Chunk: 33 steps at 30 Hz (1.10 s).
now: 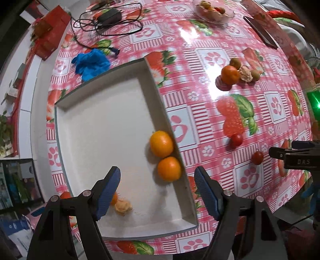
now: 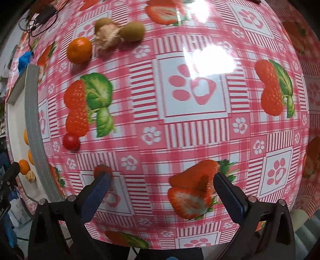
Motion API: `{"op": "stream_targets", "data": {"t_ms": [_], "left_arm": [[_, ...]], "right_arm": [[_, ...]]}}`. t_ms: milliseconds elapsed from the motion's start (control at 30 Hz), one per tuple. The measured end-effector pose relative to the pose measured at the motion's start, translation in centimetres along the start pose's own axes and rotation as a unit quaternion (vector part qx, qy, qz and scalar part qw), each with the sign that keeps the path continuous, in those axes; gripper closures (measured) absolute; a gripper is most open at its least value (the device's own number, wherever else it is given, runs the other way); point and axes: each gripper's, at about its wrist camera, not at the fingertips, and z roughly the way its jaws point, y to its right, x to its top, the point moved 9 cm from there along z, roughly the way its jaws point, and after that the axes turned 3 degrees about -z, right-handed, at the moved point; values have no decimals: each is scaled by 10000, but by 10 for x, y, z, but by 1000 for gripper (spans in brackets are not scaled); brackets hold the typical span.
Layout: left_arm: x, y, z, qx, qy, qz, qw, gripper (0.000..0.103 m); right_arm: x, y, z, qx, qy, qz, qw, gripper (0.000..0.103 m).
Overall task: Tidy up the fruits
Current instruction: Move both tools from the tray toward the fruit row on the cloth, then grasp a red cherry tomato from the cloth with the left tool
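My left gripper [image 1: 158, 190] points straight down over the white tray [image 1: 100, 124], its blue pads spread fairly wide with nothing between them. In the left wrist view two oranges [image 1: 161, 143] sit touching each other against the tray's right wall, at about 3 o'clock from the tray's middle. Near the left pad, at 7 o'clock, lie a small orange fruit, partly hidden, and a pale papery husk [image 1: 123, 206].

My right gripper [image 2: 161, 186] hangs over the strawberry-print tablecloth [image 2: 200, 120], jaws wide apart and empty; the strawberry shapes under it are only printed. A cherry tomato [image 2: 71, 141] lies at 9 o'clock in the right wrist view, just beside the tray's grey rim. A second small red one [image 2: 103, 170] peeks out right behind the left fingertip; whether they touch I cannot tell.

Up at 11 o'clock a mandarin [image 2: 79, 50], a dried husk [image 2: 108, 37] and two greenish-brown kiwi-like fruits [image 2: 134, 31] cluster close together, still on the cloth.

In the left view, far beyond the tray: a blue glove [image 1: 92, 64] at 11 o'clock, a black adapter with cable [image 1: 109, 17], and a bowl of fruit [image 1: 214, 11] at 1 o'clock.
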Motion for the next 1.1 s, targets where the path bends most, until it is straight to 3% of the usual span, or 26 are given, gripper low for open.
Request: {"op": "stream_targets", "data": {"t_ms": [400, 533, 633, 767, 1100], "left_arm": [[12, 31, 1, 4, -42, 298, 9995, 24], [15, 51, -3, -222, 55, 424, 9988, 24], [18, 72, -1, -506, 35, 495, 9975, 24], [19, 93, 14, -551, -109, 611, 9965, 25], [18, 119, 59, -623, -536, 579, 9949, 60]], "right_arm": [[-5, 46, -2, 101, 56, 80, 9999, 0], [-15, 53, -2, 111, 106, 30, 9999, 0], [-26, 66, -4, -70, 136, -158, 9998, 0], [-43, 74, 9, -388, 46, -339, 9987, 0], [-66, 92, 19, -459, -19, -416, 9981, 0]]}}
